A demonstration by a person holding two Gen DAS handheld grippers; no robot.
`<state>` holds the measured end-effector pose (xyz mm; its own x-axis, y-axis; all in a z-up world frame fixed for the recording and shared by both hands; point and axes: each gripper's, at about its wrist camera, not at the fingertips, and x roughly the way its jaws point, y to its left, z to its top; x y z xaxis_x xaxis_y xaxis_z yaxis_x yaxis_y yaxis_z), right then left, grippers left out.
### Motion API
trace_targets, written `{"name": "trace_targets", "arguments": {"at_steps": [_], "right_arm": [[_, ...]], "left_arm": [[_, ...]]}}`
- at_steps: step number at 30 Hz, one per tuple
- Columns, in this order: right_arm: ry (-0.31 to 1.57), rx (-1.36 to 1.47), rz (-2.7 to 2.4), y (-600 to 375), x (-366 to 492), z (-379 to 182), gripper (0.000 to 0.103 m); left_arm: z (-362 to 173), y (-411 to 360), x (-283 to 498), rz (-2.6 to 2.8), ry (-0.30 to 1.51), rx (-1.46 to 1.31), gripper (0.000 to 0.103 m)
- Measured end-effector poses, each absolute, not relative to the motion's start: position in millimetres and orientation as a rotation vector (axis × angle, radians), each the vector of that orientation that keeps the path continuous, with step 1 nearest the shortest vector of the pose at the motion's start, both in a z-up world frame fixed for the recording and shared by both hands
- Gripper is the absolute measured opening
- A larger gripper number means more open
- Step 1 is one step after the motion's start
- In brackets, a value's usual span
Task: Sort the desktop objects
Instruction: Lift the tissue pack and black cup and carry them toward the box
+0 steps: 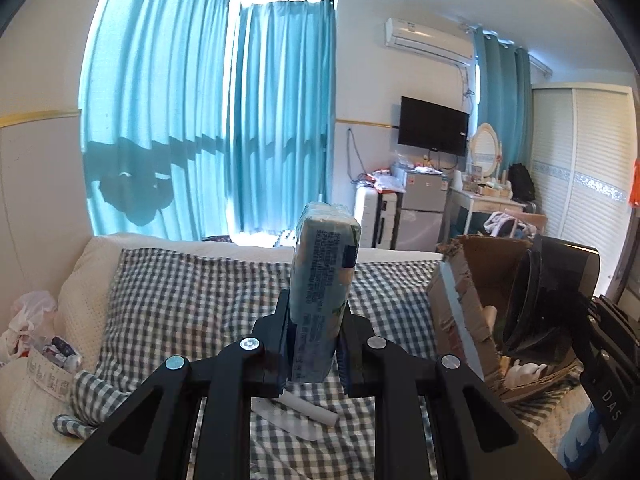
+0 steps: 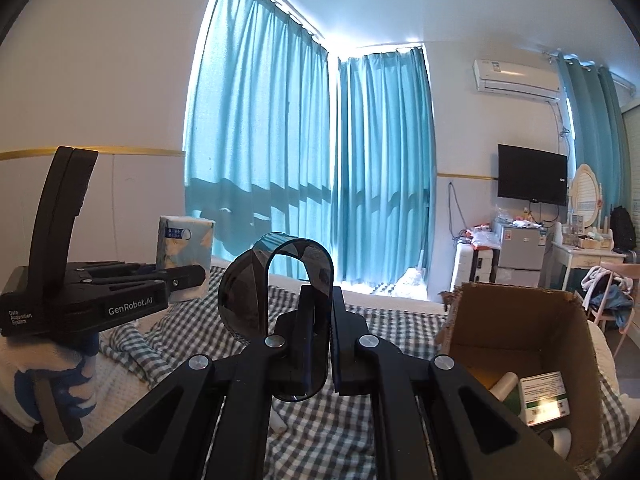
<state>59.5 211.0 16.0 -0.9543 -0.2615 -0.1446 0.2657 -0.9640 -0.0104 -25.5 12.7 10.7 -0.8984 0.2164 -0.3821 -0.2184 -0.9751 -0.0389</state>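
My left gripper [image 1: 314,312] is shut on a pale blue tissue pack [image 1: 324,272], which stands upright between its fingers above the checked blanket [image 1: 192,304]. In the right wrist view the same pack [image 2: 186,248] and left gripper [image 2: 188,276] show at the left, carried by a gloved hand [image 2: 52,376]. My right gripper [image 2: 322,300] is shut on the wall of a dark translucent cup [image 2: 248,300], which lies tilted on its side in the air. That cup [image 1: 548,300] hangs beside the open cardboard box [image 1: 472,272] in the left wrist view.
The cardboard box [image 2: 520,320] on the right holds a white roll [image 2: 506,384] and a green-and-white carton [image 2: 544,396]. A small white tube [image 1: 308,408] lies on the blanket under the grippers. Pillows and a plastic bag [image 1: 28,320] sit at the left.
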Motion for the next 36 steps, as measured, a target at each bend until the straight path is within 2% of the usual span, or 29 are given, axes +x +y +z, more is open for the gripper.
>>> {"name": "trace_targets", "arguments": {"at_steps": [6, 8, 12, 19, 36], "right_arm": [[0.027, 0.181, -2.953, 239.8, 65.1, 18.9, 0.007], [0.015, 0.174, -2.985, 250.1, 67.6, 19.7, 0.007], [-0.004, 0.167, -3.048, 271.4, 72.1, 24.4, 0.006], [-0.05, 0.219, -3.131, 302.0, 66.6, 23.9, 0.006], [-0.169, 0.508, -3.323, 380.8, 43.4, -16.0, 0.007]], "left_arm": [[15.9, 52.6, -27.3, 2.798, 0.035, -0.544, 0.019], [18.8, 62.3, -31.3, 2.773, -0.005, -0.557, 0.019], [24.1, 95.4, -27.7, 2.782, 0.138, -0.491, 0.019], [26.6, 145.6, -36.1, 2.616, 0.14, -0.504, 0.019], [-18.8, 250.7, -79.6, 2.372, 0.208, -0.639, 0.019]]}}
